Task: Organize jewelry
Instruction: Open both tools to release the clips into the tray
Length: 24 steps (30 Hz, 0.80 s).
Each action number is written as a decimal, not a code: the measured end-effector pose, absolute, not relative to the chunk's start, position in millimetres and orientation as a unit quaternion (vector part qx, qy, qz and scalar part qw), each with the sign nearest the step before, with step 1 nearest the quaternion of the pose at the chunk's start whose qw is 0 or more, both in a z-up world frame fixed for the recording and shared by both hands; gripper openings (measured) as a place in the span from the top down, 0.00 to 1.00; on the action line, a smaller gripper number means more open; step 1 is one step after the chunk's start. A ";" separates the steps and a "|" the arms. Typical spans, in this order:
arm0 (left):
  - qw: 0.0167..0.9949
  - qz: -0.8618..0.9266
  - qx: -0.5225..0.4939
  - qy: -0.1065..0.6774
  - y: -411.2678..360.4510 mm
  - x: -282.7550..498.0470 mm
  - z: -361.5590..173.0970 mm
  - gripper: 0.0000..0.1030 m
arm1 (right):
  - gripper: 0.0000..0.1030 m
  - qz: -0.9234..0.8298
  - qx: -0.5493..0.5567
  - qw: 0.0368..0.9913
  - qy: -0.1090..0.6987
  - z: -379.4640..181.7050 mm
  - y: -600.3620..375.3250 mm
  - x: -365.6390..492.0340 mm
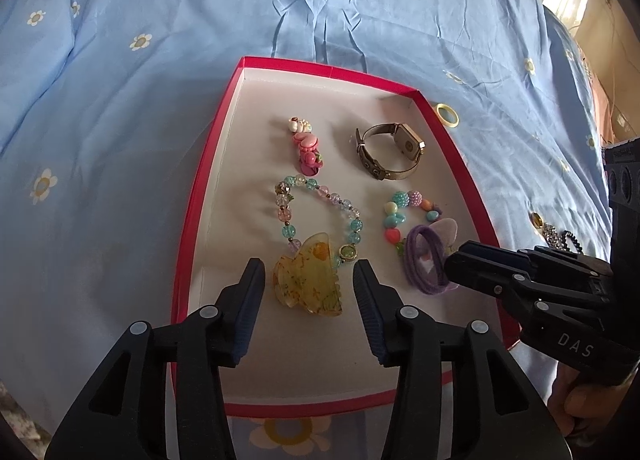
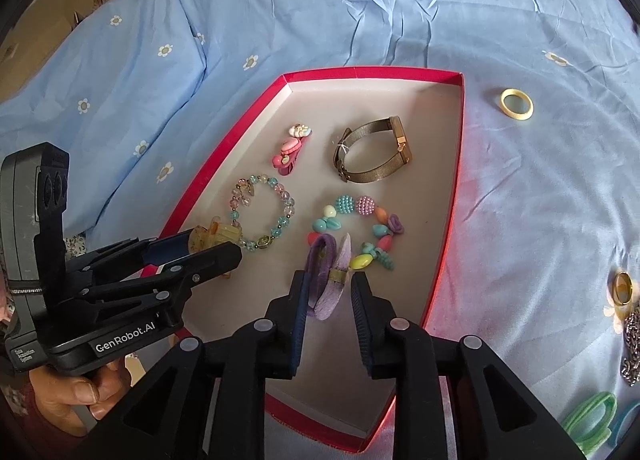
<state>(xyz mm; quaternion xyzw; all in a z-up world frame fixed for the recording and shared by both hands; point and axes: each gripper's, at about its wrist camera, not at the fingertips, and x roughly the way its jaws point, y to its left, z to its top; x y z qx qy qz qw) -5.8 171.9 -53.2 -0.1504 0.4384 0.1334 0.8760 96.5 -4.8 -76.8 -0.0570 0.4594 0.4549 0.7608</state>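
A red-rimmed tray (image 1: 192,219) (image 2: 448,219) lies on the blue bedsheet. In it are a pink hair clip (image 1: 308,147), a bronze watch (image 1: 390,151), a pastel bead bracelet (image 1: 316,211), a chunky bead bracelet (image 1: 404,211), a yellow claw clip (image 1: 308,280) and a purple hair tie (image 1: 428,260) (image 2: 326,280). My left gripper (image 1: 308,288) is open, its fingers on either side of the yellow claw clip. My right gripper (image 2: 328,300) is open around the purple hair tie, which rests in the tray.
Outside the tray on the sheet lie a yellow ring (image 2: 517,103) (image 1: 447,114), a gold ring (image 2: 623,287), a silver chain (image 2: 632,340) and green and blue hair bands (image 2: 592,420). The bed's edge is at the right in the left wrist view.
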 end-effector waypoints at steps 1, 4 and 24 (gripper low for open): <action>0.877 0.134 -0.151 0.436 172.1 -6.6 -51.0 0.54 | 0.75 0.455 -0.054 0.762 0.458 -75.3 -6.9 96.9; 0.880 0.136 -0.153 0.428 170.2 -10.2 -43.9 0.51 | 0.69 0.452 -0.044 0.766 0.454 -69.9 -14.4 97.1; 0.897 0.071 -0.153 0.409 116.7 -3.0 -17.5 0.43 | 0.54 0.382 0.030 0.816 0.433 -47.9 -121.5 105.9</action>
